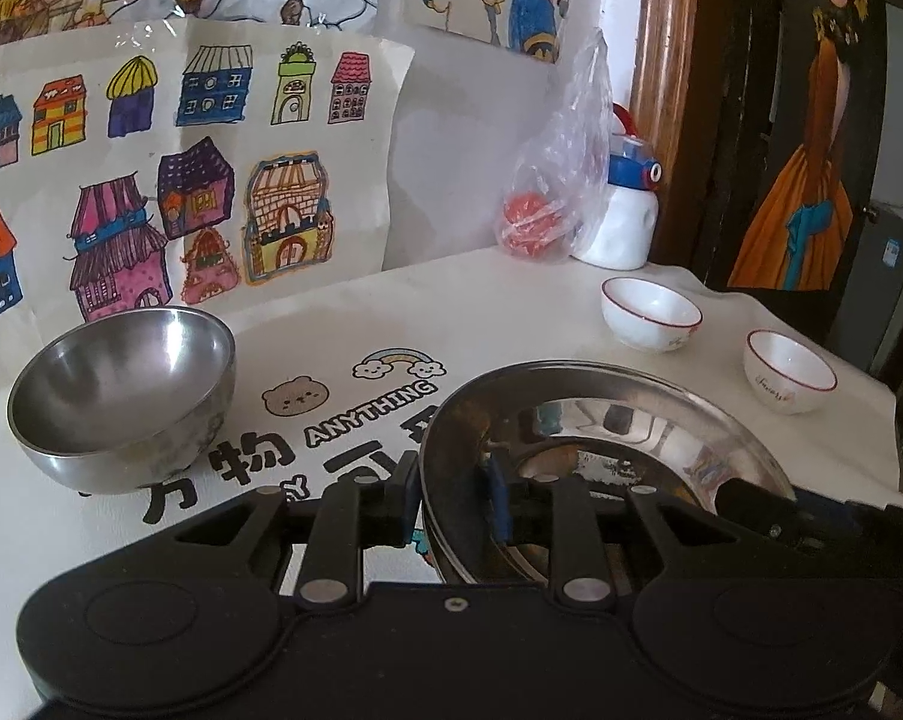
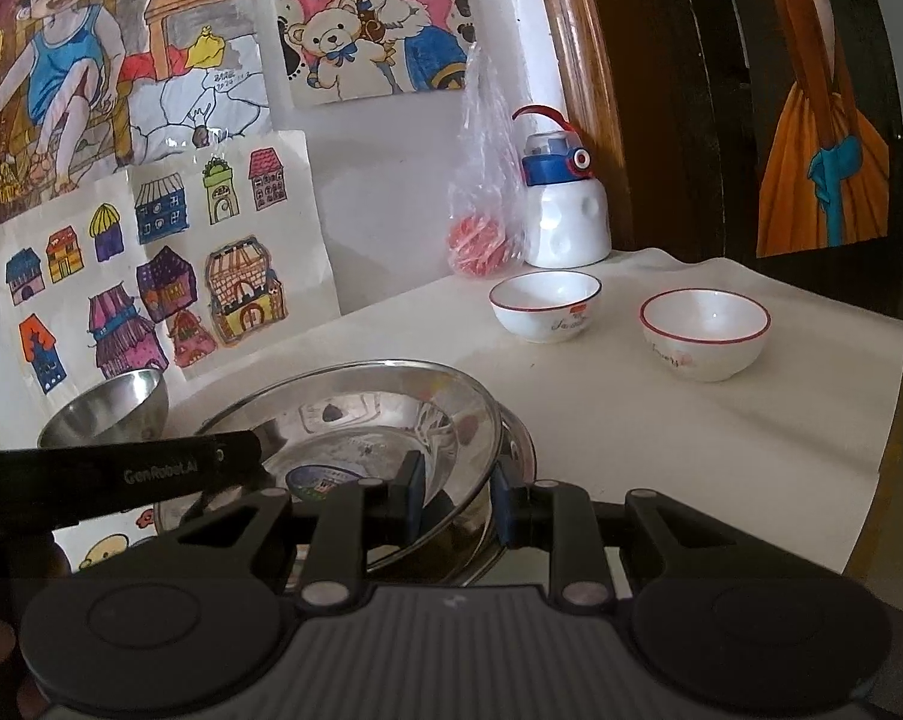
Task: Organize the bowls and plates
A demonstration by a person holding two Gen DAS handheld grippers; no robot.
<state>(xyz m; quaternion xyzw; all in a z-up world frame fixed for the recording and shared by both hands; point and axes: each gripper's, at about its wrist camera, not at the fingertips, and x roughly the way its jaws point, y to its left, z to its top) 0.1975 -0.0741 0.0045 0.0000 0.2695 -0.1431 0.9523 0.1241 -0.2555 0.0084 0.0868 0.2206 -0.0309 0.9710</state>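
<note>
While you read these lines, take each place from your own jaws.

Left gripper [image 1: 454, 510]: your jaws are clamped on the near rim of the steel plate [image 1: 661, 420]; one blue pad sits inside the rim, the black finger outside it.

Right gripper [image 2: 456, 495]: your jaws pinch the right edge of the same stacked steel plates [image 2: 361, 414]; blue pads press on both sides of the thin rim.

Steel plates: round, shallow and mirror-bright. From the right wrist view a second rim shows just under the upper one, so two lie nested between your grippers.

Steel bowl [image 1: 121, 390]: deep, rounded, with a brushed dull sheen; it stands upright to the left of your left jaws, apart from the plates.

White bowls: two small glazed ceramic bowls, each with a thin red rim. One [image 2: 545, 306] stands ahead of your right jaws; the other [image 2: 704, 333] stands ahead and to the right. They are near each other but not touching.

Tablecloth [image 1: 511, 312]: smooth and white, printed with a bear, a rainbow and lettering ahead of your left jaws.

Far corner: a crinkled clear plastic bag [image 1: 562, 180] holding something red leans just beside a white bottle with a blue cap [image 1: 622, 210].
</note>
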